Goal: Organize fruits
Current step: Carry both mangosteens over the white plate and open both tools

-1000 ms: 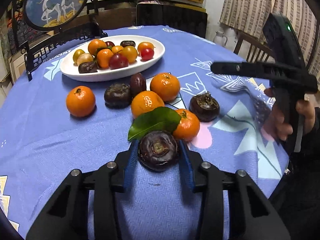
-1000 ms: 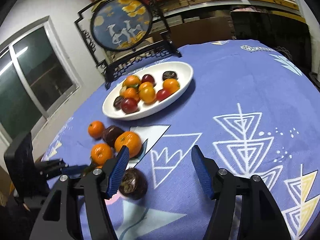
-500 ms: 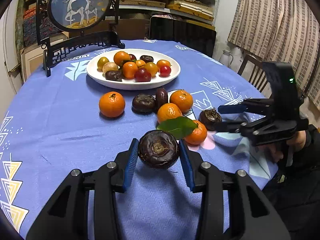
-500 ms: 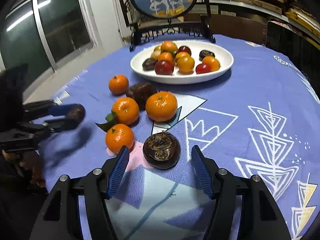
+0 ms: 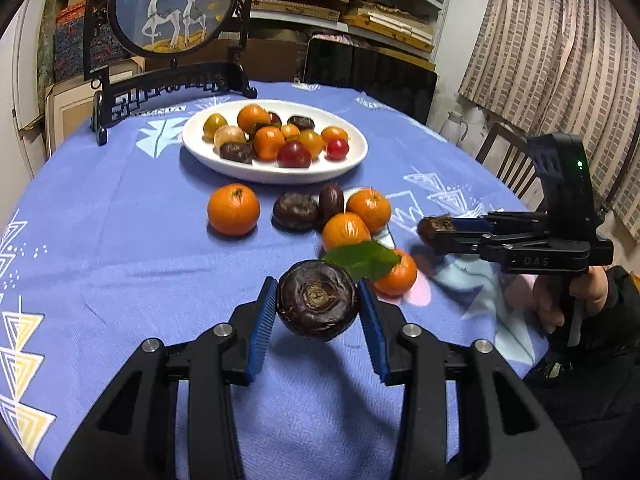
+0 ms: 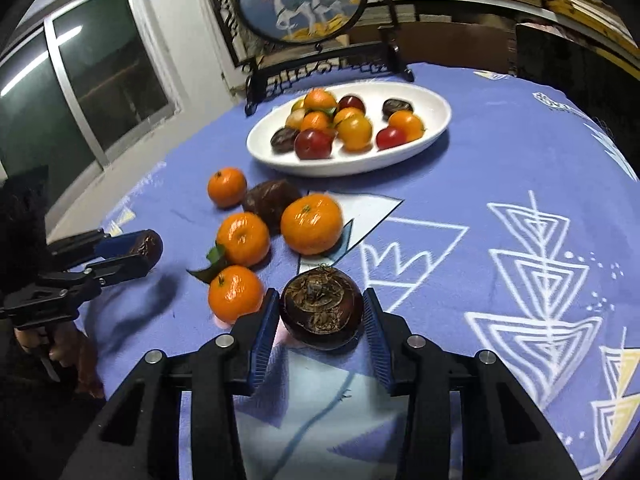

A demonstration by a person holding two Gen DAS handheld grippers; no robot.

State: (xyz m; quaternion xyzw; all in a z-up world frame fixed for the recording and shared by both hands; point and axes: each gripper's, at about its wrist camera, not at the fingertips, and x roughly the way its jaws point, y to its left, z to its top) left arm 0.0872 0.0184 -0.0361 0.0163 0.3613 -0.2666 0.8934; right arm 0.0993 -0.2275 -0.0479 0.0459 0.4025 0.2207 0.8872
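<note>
— Between the blue pads of the left gripper (image 5: 318,312), what is held?

— One dark water chestnut (image 5: 317,306), clamped and lifted above the blue tablecloth (image 5: 120,280); its underside is hidden.

— And the right gripper (image 6: 322,312)?

— Its jaws are closing around a second dark chestnut (image 6: 322,307). Both pads seem to touch it, and it sits on the cloth, I think. Its far side is hidden.

— Other fruits?

— Mandarins (image 5: 233,209) lie loose before the white oval plate (image 5: 352,160). One is half covered by a green leaf (image 5: 362,258). On the plate, the fruits at the back are hard to tell.
</note>
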